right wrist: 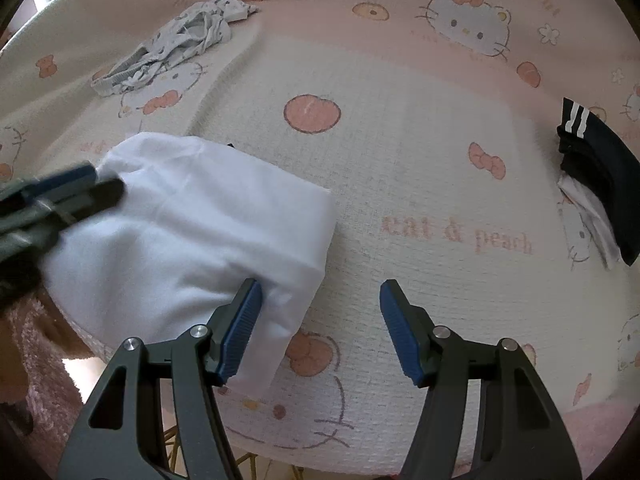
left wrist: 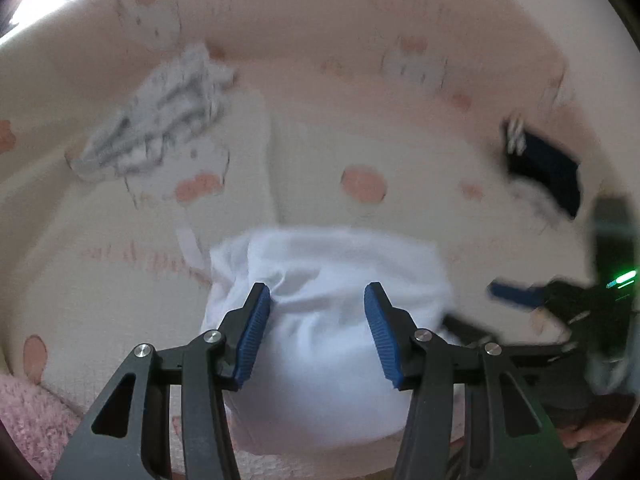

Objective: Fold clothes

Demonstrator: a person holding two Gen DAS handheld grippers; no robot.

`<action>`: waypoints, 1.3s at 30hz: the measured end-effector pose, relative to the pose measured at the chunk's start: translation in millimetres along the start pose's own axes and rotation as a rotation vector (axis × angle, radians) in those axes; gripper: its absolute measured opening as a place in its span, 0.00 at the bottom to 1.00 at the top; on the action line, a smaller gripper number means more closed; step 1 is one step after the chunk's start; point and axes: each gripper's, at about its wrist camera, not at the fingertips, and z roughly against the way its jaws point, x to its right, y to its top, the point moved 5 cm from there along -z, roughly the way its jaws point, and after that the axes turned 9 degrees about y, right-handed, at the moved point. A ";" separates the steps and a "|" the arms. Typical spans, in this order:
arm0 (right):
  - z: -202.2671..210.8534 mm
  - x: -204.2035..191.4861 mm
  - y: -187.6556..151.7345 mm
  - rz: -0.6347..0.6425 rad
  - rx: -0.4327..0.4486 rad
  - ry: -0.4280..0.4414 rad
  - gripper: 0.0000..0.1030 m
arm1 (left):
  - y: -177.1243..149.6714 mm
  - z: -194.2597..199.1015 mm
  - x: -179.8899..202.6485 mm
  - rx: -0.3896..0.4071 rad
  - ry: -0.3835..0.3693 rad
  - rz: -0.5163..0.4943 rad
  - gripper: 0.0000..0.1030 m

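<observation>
White garment [right wrist: 192, 232] lies folded near the bed's [right wrist: 400, 168] front edge, so we hover left tongs [left wrist: 316, 312] and right tongs [right wrist: 320, 308] released, ready to press it.

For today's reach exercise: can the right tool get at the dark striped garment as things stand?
Probably yes. The right tool is open and holds nothing, and only bare sheet lies between it and the dark striped garment at the bed's far right.

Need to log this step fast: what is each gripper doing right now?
Left gripper: open, jaws apart over the white garment, gripping nothing.
Right gripper: open, at that garment's corner, holding nothing.
</observation>
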 end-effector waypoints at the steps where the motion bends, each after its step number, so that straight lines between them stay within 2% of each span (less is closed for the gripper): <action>1: -0.7 -0.1 -0.4 0.002 -0.002 0.003 0.61 | -2.3 -4.8 -2.8 -0.021 0.014 -0.001 0.50; 6: -1.2 8.6 -1.5 -0.015 -0.017 0.006 0.63 | -5.7 -15.8 -19.1 -0.059 0.048 0.023 0.52; 9: 1.0 29.0 -4.1 -0.074 -0.022 -0.040 0.62 | -6.1 -25.3 -28.8 -0.079 0.043 0.072 0.52; 11: 8.7 39.6 -4.0 -0.115 -0.002 -0.024 0.62 | -4.1 -27.0 -28.9 -0.082 0.032 0.082 0.52; 16: 28.5 28.5 -7.9 -0.095 0.041 0.089 0.63 | -3.2 -26.8 -31.1 -0.070 0.018 0.106 0.52; 20: 30.8 0.4 -12.5 -0.004 0.041 0.116 0.63 | 1.6 3.8 -32.4 0.023 0.008 0.136 0.52; 23: 29.5 -5.9 -13.3 0.012 0.027 0.098 0.63 | -6.4 26.8 -27.3 0.051 0.000 0.140 0.52; 25: 26.5 -6.6 -15.3 0.015 0.023 0.094 0.63 | -17.6 33.9 -17.7 0.038 -0.028 0.107 0.52; 27: 24.9 -5.2 -15.4 0.016 0.023 0.088 0.63 | -22.8 30.0 -13.2 0.013 -0.013 0.072 0.52; 32: 23.1 -4.9 -14.0 0.013 0.023 0.085 0.63 | -25.4 12.5 -16.0 -0.041 0.012 0.070 0.52; 39: 28.6 -6.2 -9.8 0.015 0.052 0.094 0.63 | -25.3 1.3 -19.4 -0.045 0.030 0.058 0.53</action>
